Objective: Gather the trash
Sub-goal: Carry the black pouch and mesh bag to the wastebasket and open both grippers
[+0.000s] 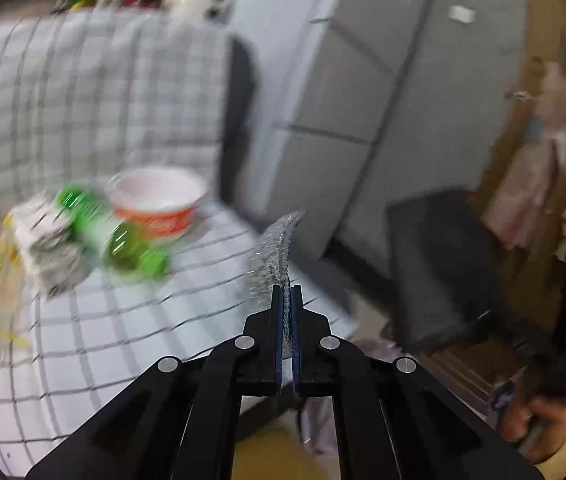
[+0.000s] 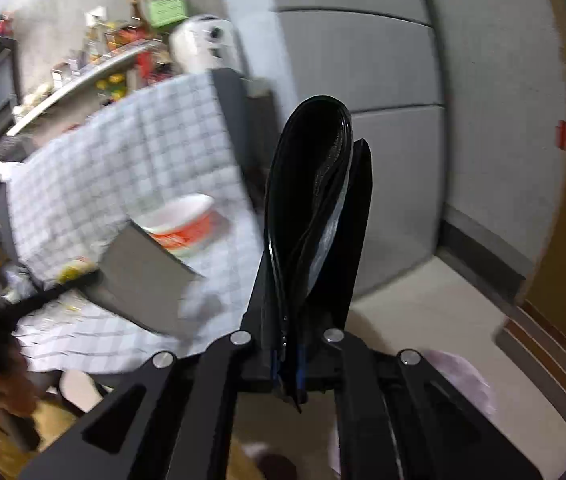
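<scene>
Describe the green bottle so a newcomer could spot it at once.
Find the table under the checked cloth. On it stands a white bowl with a red-orange band; the green bottle lies on its side just left of it. It is the only green thing there, beside a grey crumpled pack.

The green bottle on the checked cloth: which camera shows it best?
The left wrist view. There the green bottle lies in full sight, though blurred, beside the red-and-white bowl. In the right wrist view I cannot find it; a grey blurred shape hides that part of the cloth.

A checked cloth [image 1: 115,332] covered the counter; grey padded wall panels [image 1: 363,92] rose behind, above a pale tiled floor [image 2: 423,312] and a cluttered shelf [image 2: 83,76].
</scene>
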`<state>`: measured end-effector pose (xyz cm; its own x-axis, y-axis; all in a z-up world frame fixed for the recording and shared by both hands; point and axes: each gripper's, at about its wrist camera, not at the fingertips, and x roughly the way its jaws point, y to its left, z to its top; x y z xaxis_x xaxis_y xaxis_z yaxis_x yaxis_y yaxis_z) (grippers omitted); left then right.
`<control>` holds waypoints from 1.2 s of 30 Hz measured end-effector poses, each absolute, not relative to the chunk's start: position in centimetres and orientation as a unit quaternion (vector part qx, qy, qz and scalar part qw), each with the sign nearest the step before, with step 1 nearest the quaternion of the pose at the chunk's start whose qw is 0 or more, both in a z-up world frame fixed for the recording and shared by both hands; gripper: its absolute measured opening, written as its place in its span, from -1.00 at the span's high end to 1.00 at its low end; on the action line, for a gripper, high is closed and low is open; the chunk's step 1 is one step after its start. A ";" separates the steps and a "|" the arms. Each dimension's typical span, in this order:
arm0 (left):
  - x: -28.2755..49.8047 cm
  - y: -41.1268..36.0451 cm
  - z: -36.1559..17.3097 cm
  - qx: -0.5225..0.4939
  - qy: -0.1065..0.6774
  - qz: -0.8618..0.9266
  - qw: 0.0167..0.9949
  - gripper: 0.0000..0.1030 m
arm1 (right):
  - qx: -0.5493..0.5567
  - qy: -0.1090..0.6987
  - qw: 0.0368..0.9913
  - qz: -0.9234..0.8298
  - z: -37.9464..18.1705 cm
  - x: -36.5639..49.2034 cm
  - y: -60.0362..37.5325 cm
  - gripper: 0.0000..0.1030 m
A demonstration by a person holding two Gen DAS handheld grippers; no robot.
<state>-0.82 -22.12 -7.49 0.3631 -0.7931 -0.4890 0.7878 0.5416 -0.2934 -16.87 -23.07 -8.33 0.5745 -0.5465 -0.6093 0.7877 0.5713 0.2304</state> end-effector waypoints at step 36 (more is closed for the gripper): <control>-12.3 -39.0 -11.3 0.137 0.303 -0.632 0.700 0.92 | 0.327 0.195 0.769 -0.514 -11.9 -32.4 -27.4 0.19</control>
<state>-12.28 -38.98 -11.26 0.0165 -0.8020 -0.5971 0.9680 0.1623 -0.1913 -32.36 -27.40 -11.89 0.3949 -0.6632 -0.6358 0.9180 0.2574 0.3017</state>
